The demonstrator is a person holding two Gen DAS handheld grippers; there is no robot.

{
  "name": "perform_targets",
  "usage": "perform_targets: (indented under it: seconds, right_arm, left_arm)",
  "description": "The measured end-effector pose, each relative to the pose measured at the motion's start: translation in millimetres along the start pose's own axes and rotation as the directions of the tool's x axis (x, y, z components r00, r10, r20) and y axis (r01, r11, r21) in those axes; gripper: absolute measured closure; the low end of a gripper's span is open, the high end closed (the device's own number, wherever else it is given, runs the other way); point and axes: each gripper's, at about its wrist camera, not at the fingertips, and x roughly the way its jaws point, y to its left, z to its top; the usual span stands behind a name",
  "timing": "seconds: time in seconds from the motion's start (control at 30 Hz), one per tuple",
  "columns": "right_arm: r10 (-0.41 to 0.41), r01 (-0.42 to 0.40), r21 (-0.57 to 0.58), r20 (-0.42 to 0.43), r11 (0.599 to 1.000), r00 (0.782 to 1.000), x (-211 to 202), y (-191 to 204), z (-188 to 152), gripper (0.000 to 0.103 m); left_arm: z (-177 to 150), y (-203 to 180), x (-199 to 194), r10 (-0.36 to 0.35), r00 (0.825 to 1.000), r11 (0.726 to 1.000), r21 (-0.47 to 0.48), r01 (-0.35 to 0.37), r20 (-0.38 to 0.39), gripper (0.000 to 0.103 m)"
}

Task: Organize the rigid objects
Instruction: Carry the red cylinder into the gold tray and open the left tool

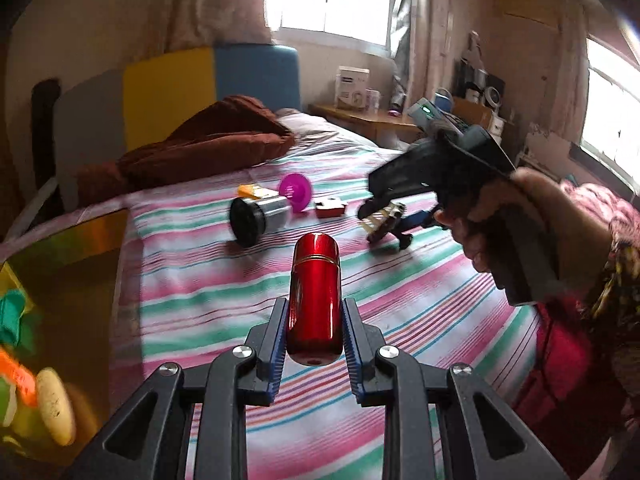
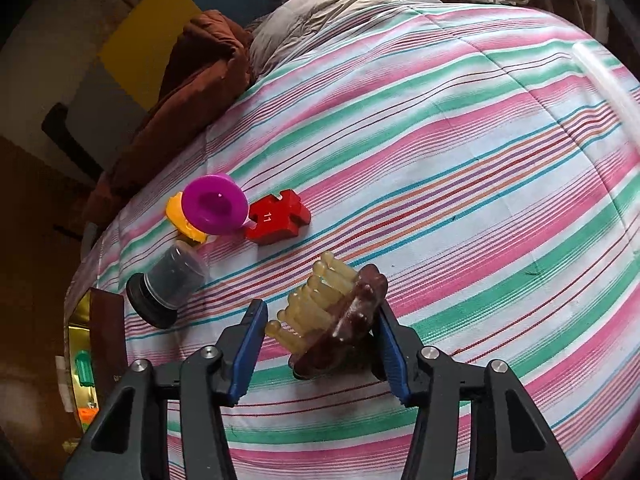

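Left gripper (image 1: 314,322): clamped across a red flask (image 1: 315,300), lifted off the striped bed (image 1: 420,304), probably bound for the gold box (image 1: 68,272) at left. Right gripper (image 2: 320,334): spread wide around a brown comb (image 2: 338,320) lying on the bed, not yet closed, though 1 pad may touch. Beyond: jar (image 2: 168,290), purple lid (image 2: 214,208), red "11" piece (image 2: 278,216), waiting.

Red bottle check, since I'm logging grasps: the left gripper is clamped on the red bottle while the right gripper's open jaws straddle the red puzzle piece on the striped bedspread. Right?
One thing is wrong. The right gripper straddles the brown hair clip, not the red puzzle piece, which lies farther off, as the right wrist view shows. The left gripper does clamp the red bottle.
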Motion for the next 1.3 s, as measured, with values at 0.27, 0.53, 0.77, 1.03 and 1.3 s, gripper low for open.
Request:
perform_targets:
  seconds: [0.27, 0.53, 0.77, 1.03, 1.3]
  right_arm:
    - [0.01, -0.01, -0.012, -0.001, 1.0, 1.0, 0.1, 2.8, -3.2, 0.049]
    - [0.016, -0.016, -0.032, -0.005, 0.999, 1.0, 1.4, 7.9, -6.2, 0.049]
    - [0.013, -0.013, -0.039, -0.002, 0.999, 1.0, 1.4, 9.0, -6.5, 0.049]
    - [0.026, -0.026, -0.05, -0.007, 0.998, 1.0, 3.3, 13.0, -8.2, 0.049]
    - [0.031, -0.031, -0.057, -0.009, 0.998, 0.999, 3.2, 14.8, -9.6, 0.049]
  left_arm:
    - [-1.3, 68.7, -24.8, 0.089, 0.996, 0.973, -0.213, -0.088, -0.005, 0.078]
    - [-8.7, 130.2, -30.0, 0.188, 0.98, 0.915, -0.353, -0.197, -0.06, 0.078]
    - [-16.4, 159.3, -16.9, 0.223, 0.963, 0.885, -0.381, -0.266, -0.153, 0.078]
    - [-23.7, 178.2, -3.3, 0.218, 0.945, 0.857, -0.416, -0.305, -0.244, 0.078]
    - [-23.7, 172.9, 4.6, 0.206, 0.943, 0.869, -0.393, -0.299, -0.261, 0.078]
